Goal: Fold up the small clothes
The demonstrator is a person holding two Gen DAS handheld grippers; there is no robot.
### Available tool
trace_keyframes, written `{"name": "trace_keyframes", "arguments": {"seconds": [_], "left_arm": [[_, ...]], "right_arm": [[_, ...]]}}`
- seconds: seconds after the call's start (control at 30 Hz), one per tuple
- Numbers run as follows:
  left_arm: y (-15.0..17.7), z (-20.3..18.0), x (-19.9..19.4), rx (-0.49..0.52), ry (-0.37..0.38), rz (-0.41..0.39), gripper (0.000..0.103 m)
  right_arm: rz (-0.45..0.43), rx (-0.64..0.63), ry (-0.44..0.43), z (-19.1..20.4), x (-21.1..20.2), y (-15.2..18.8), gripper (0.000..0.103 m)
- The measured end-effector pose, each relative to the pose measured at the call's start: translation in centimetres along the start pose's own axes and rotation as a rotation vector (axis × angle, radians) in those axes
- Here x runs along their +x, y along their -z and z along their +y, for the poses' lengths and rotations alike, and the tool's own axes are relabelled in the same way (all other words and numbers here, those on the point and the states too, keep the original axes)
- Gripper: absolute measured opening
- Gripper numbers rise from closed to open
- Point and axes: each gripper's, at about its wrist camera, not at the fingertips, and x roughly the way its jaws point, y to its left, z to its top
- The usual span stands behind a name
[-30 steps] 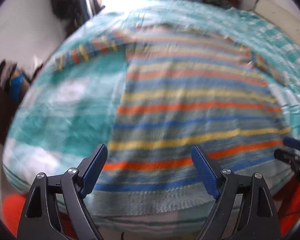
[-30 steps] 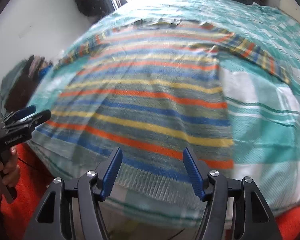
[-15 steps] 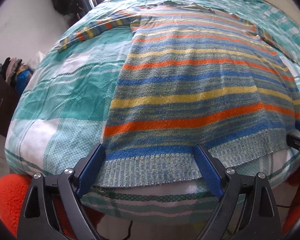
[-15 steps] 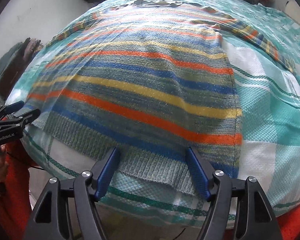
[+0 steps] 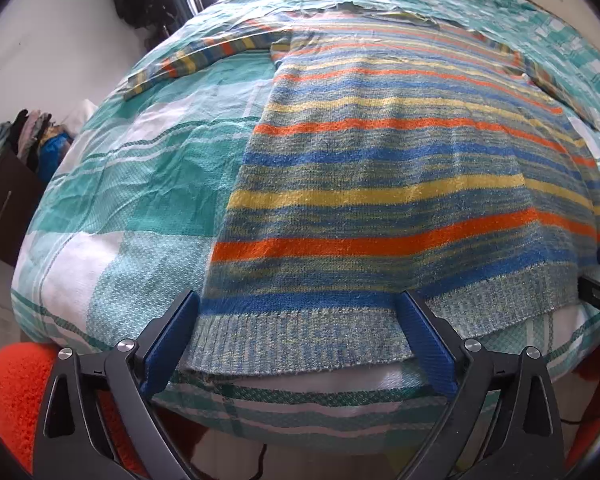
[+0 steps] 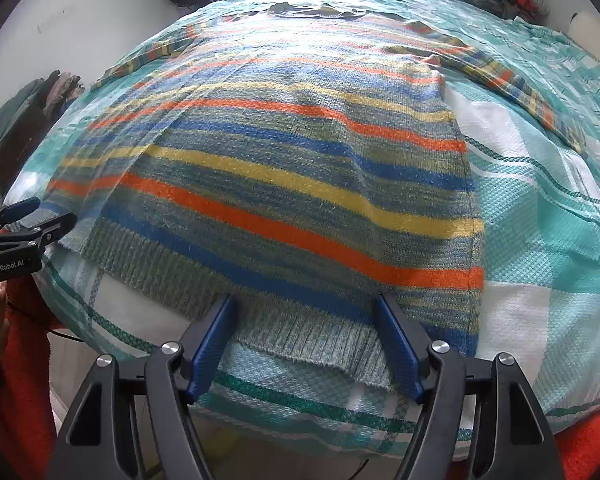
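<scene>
A striped knit sweater (image 5: 380, 184) in blue, orange, yellow and grey-green lies flat on the bed, sleeves spread, ribbed hem toward me. It also shows in the right wrist view (image 6: 284, 184). My left gripper (image 5: 298, 320) is open, its blue fingers straddling the hem near the sweater's left corner. My right gripper (image 6: 304, 320) is open at the hem near the right corner. The left gripper also shows at the left edge of the right wrist view (image 6: 24, 228), beside the hem.
The bed has a teal and white checked cover (image 5: 140, 200) with its front edge just below the hem. An orange-red sleeve (image 5: 16, 392) sits low left. A white wall (image 5: 60, 40) and piled clothes (image 5: 28, 136) stand to the left.
Both grippers have moved down and in toward the sweater's hem, which now lies between the open fingers. The sweater has not moved.
</scene>
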Motion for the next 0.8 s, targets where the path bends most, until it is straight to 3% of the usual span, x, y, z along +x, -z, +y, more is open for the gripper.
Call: {"name": "trace_keyframes", "arguments": {"seconds": [0.4,0.63,0.73,0.77,0.8], "left_arm": [[0.6,0.2,-0.3,-0.019,-0.011,-0.045,0.102],[0.7,-0.1,-0.6,-0.003,-0.023,-0.026,0.102],[0.8,-0.3,-1.3,0.029,-0.024,-0.021,0.102],[0.8,-0.3,-1.8,0.026,-0.014,-0.029,0.102],[0.7,-0.1,-2.5,0.011,0.009,-0.052,0.101]], "right_arm": [[-0.009,0.001,0.000,-0.1,-0.1,0.2,0.072],[0.004,-0.003,0.012,0.3,-0.1,0.2,0.077],[0.035,-0.022,0.002,0.6,0.0,0.4,0.091],[0.063,-0.053,0.003,1.2,0.2,0.7,0.102],[0.084,-0.086,0.023,1.8,0.5,1.0,0.103]]}}
